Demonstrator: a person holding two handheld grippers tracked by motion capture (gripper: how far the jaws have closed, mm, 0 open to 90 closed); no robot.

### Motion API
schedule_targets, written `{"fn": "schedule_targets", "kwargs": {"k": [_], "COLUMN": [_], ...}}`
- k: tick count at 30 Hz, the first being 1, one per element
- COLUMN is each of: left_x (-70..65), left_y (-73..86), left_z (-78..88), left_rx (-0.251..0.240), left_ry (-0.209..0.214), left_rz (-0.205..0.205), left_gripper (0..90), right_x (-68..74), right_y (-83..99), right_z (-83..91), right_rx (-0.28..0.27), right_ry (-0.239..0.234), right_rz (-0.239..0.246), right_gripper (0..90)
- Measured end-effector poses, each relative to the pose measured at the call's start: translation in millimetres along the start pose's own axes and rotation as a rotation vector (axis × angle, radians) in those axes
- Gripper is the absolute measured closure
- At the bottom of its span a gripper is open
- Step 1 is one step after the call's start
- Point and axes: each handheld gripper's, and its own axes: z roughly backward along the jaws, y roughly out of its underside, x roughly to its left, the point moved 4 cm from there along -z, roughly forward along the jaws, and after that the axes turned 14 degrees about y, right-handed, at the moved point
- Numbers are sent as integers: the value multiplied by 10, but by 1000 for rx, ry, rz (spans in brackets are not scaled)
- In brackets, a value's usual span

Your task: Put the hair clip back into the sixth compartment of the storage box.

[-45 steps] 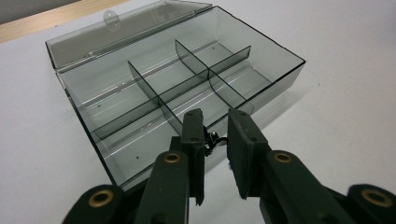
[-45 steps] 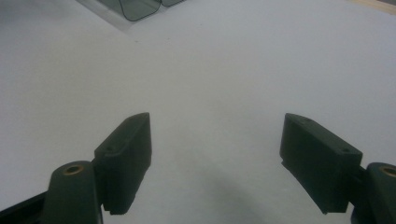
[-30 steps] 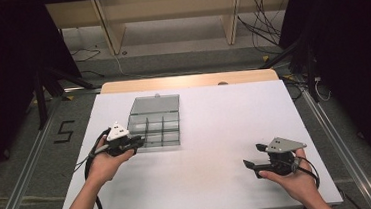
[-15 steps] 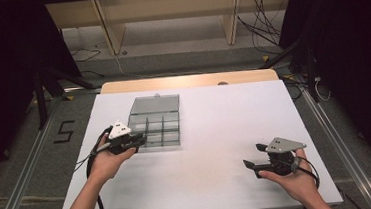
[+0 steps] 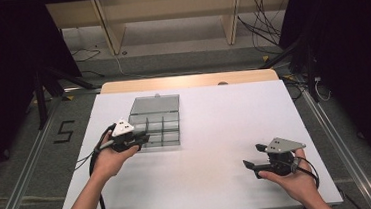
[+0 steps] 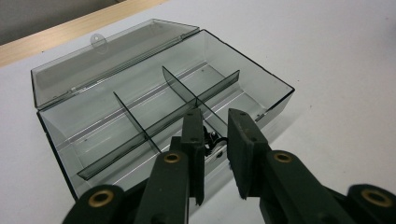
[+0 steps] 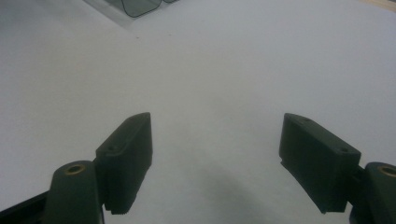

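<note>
Even overhead light falls on the white table (image 5: 211,132), which reads bright while the room on both sides drops to near black in the high view. Shadows under the hands are faint and short. In the left gripper view, pale streaks of glare run along the floor of the clear compartment box (image 6: 140,100), and the jaws at the bottom edge go soft. The right gripper view is sharp enough, slightly grainy, with a diffuse grey shadow between its jaws.
</note>
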Motion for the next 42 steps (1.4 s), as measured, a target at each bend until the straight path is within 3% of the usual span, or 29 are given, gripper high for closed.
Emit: {"fn": "schedule_targets", "kwargs": {"k": [42], "left_x": [-36], "left_y": [-116], "left_z": [-152], "left_rx": [37], "left_ry": [10], "left_rz": [-26], "left_gripper": [761], "right_x": [-18], "right_y": [29], "right_z": [-1], "right_rx": [8], "right_ry": [-1], "right_rz": [-14], "right_gripper": [267]}}
